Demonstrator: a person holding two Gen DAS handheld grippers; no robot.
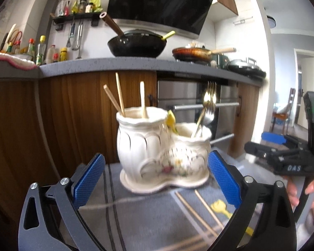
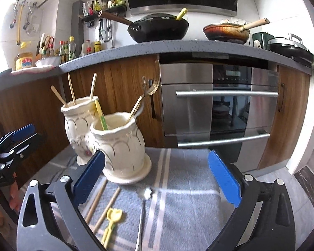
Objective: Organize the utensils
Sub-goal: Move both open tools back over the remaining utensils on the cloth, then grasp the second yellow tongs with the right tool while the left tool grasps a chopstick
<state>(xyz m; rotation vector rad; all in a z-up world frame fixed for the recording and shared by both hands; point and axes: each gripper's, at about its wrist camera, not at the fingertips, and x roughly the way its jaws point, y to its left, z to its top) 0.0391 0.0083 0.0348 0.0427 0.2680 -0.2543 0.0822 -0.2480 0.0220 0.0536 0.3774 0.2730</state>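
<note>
- Ceramic holder [image 2: 113, 146], white, two joined pots on one base, stands upright on the grey striped cloth [image 2: 184, 179] on a low table in front of the kitchen cabinets.
- Sorting looks deliberate: three chopsticks [image 1: 120, 94] stand in the taller pot; gold fork [image 1: 209, 96], a silver spoon and a yellow-green piece sit in the shorter pot. Judgement: sticks go one side, cutlery the other.
- Unsorted on the cloth in front of the holder: two loose chopsticks [image 2: 102, 205] lying roughly parallel, a small yellow spade-shaped utensil [image 2: 112, 223] just beside them, and a metal spoon [image 2: 143, 211] lying handle toward the camera. Task looks partly done.
- Right gripper [image 2: 157, 177]: jaws wide apart, nothing between them. Blue pads [image 2: 224, 179] straddle the spoon bowl from above; left pad sits close to the near pot, contact uncertain. Aimed forward and slightly down over the cloth — reads as lined up for a pickup, likely the spoon.
- Left gripper [image 1: 157, 179]: jaws also spread, empty, framing the holder base without touching it. Seen from the right wrist camera it hangs off to the left of the holder, level, fingers pointing inward. Looks like a standby or steadying position.
- Frames show motion blur; fine contact cannot be judged.
</note>
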